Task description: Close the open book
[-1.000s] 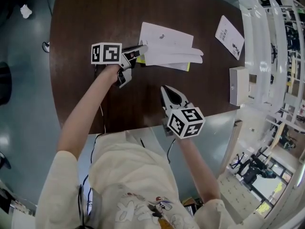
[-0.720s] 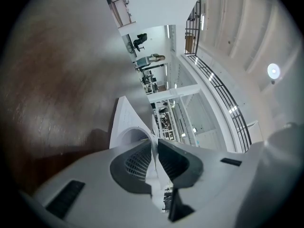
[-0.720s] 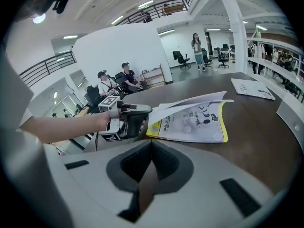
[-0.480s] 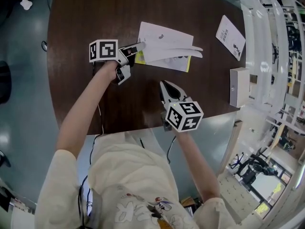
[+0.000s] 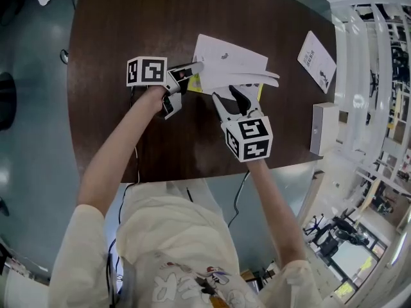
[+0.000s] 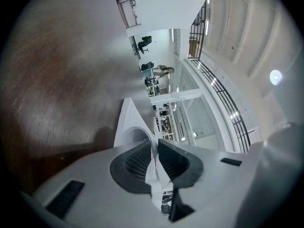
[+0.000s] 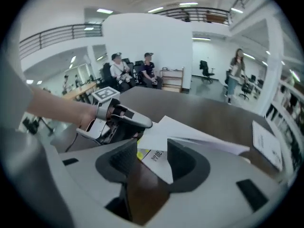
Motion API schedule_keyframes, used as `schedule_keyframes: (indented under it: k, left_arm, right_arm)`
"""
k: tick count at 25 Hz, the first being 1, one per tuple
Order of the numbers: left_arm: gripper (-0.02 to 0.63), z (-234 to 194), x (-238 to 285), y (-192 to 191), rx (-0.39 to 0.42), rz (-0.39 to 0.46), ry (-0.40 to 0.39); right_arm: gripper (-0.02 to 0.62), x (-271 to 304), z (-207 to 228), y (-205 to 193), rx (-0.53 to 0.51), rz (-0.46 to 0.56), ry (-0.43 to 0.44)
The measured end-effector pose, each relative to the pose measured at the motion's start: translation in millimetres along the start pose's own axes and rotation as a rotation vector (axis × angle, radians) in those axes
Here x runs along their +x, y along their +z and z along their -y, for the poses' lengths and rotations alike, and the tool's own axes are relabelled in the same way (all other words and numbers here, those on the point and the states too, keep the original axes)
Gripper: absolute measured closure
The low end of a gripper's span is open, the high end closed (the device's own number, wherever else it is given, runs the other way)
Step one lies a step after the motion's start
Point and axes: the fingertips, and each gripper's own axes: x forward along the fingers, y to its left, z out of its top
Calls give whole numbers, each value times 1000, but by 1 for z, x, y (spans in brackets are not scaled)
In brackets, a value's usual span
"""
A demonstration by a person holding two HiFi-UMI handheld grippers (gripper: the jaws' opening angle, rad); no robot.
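Observation:
The book (image 5: 234, 63) lies open on the dark brown table (image 5: 128, 24), with white pages fanned out and a yellow cover (image 5: 198, 82) showing under its left corner. My left gripper (image 5: 194, 70) is at the book's left edge, shut on a few white pages (image 6: 151, 148) that run between its pads. My right gripper (image 5: 228, 95) is at the book's near edge. Its jaws are opening, and the printed corner of the book (image 7: 159, 158) lies between them without touching the pads.
A white leaflet (image 5: 316, 59) lies at the table's far right, and a white box (image 5: 323, 128) stands at the right edge. A cable (image 5: 135, 156) runs off the near edge. Seated people (image 7: 133, 70) are far behind the table.
My right gripper moved from the table's near edge up to the book, and its jaws went from shut to apart. The left gripper kept its hold on the pages.

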Motion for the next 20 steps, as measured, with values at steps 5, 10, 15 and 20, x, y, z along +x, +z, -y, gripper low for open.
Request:
schedule_keyframes:
  k: [5, 10, 15, 20]
  left_arm:
    - [554, -1, -1, 0, -6, 3, -3]
    - [554, 0, -1, 2, -17, 5, -6]
    - [554, -1, 0, -2, -15, -3, -15]
    - [554, 3, -1, 0, -8, -10, -22]
  right_arm:
    - [352, 18, -6, 9, -304, -93, 47]
    - [299, 22, 3, 9, -714, -182, 26]
    - [282, 29, 20, -11, -982, -311, 64]
    - [289, 39, 40, -13, -1034, -385, 78]
